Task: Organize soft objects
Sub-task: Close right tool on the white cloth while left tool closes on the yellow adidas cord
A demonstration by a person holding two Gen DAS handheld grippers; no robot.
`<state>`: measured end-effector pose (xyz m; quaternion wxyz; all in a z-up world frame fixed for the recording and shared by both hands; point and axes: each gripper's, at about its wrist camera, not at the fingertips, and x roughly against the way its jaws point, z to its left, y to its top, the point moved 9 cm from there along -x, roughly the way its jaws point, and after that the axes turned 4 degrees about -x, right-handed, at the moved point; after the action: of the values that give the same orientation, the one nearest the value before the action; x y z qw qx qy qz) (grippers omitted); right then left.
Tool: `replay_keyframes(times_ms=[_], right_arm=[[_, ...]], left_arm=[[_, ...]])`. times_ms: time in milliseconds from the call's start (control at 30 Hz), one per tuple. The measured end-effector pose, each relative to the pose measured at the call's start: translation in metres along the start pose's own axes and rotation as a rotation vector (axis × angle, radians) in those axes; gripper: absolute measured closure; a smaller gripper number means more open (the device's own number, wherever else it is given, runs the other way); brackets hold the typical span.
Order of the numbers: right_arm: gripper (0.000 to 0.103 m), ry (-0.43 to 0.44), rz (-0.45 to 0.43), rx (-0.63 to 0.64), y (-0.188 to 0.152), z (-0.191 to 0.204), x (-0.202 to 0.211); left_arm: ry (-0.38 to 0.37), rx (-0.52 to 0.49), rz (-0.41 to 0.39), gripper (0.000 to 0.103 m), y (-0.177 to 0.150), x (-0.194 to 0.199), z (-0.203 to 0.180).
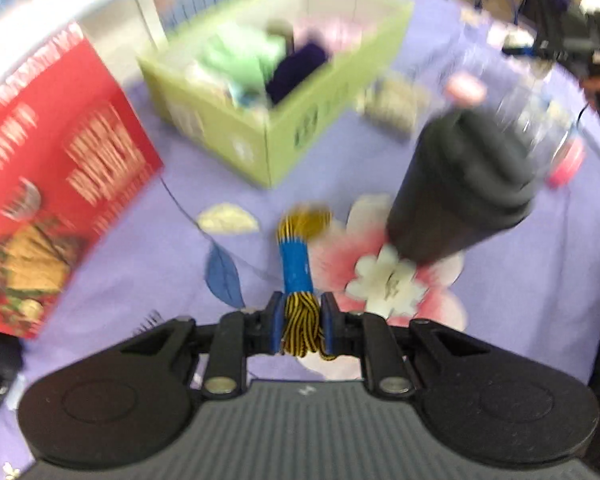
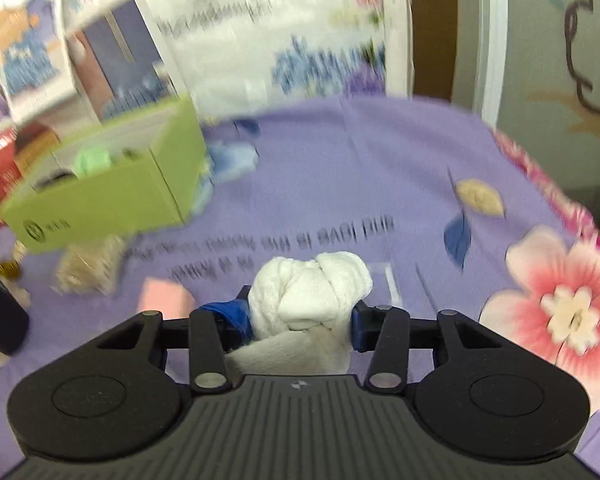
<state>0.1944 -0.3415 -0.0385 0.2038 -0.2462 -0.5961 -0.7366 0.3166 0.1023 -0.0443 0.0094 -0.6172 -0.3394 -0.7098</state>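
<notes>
My left gripper point(image 1: 301, 326) is shut on a yellow-and-black striped cord bundle point(image 1: 296, 260) with a blue band round its middle; the bundle sticks out forward above the purple cloth. My right gripper point(image 2: 300, 314) is shut on a knotted white towel point(image 2: 312, 292), lifted off the cloth. A green box point(image 1: 284, 136) stands ahead in the left wrist view, holding a pale green cloth point(image 1: 240, 56) and a dark purple cloth point(image 1: 296, 70). The same green box point(image 2: 100, 200) is at the left in the right wrist view.
A black tumbler point(image 1: 460, 188) stands close on the right, a clear bottle with a pink cap point(image 1: 516, 96) behind it. A red carton point(image 1: 52, 168) fills the left. A beige cloth point(image 2: 88, 268), a pink pad point(image 2: 164, 300) and a blue cloth point(image 2: 232, 160) lie near the box.
</notes>
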Motion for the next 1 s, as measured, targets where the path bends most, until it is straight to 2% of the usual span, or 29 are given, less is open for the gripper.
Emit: replay_keyframes(times_ms=[67, 100, 133, 200, 267, 333, 400, 467, 533, 633, 700, 733, 867, 1000], right_arm=[[0.073, 0.049, -0.046, 0.015, 0.022, 0.015, 0.012], [0.073, 0.073, -0.071, 0.024, 0.033, 0.023, 0.015], [0.073, 0.096, -0.093, 0.035, 0.044, 0.032, 0.018], [0.073, 0.161, -0.121, 0.05, 0.065, 0.052, 0.018], [0.073, 0.208, -0.14, 0.063, 0.08, 0.069, 0.019], [0.072, 0.232, -0.151, 0.101, 0.083, 0.081, 0.02], [0.072, 0.243, -0.149, 0.1, 0.077, 0.082, 0.021], [0.072, 0.232, -0.128, 0.069, 0.065, 0.071, 0.018], [0.072, 0.201, -0.098, 0.021, 0.044, 0.051, 0.013], [0.072, 0.105, -0.049, -0.045, 0.011, 0.012, 0.007], [0.072, 0.042, -0.016, -0.065, -0.007, -0.009, 0.001], [0.072, 0.01, -0.003, -0.063, -0.016, -0.017, -0.003], [0.072, -0.063, 0.022, -0.049, -0.037, -0.029, -0.026], [0.071, -0.09, 0.051, -0.029, -0.052, -0.028, -0.045]], left_arm=[[0.023, 0.002, -0.077, 0.088, 0.015, 0.03, -0.007], [0.045, 0.005, -0.109, 0.091, 0.023, 0.039, -0.011], [0.064, 0.003, -0.138, 0.101, 0.034, 0.048, -0.013], [0.093, 0.02, -0.208, 0.101, 0.057, 0.07, -0.014], [0.092, 0.021, -0.237, 0.101, 0.071, 0.078, -0.016], [0.119, 0.003, -0.215, 0.101, 0.068, 0.077, -0.019], [0.144, 0.033, -0.15, 0.091, 0.054, 0.063, -0.02], [0.178, 0.096, -0.09, 0.041, 0.035, 0.046, -0.017], [0.254, 0.171, -0.067, 0.028, 0.014, 0.022, -0.009], [0.361, 0.291, -0.05, 0.027, -0.016, 0.004, 0.004], [0.415, 0.408, -0.048, 0.022, -0.03, -0.002, 0.012], [0.424, 0.466, -0.05, 0.017, -0.035, -0.003, 0.015], [0.486, 0.687, -0.036, 0.015, -0.039, -0.018, 0.033], [0.469, 0.869, 0.006, 0.013, -0.041, -0.044, 0.05]])
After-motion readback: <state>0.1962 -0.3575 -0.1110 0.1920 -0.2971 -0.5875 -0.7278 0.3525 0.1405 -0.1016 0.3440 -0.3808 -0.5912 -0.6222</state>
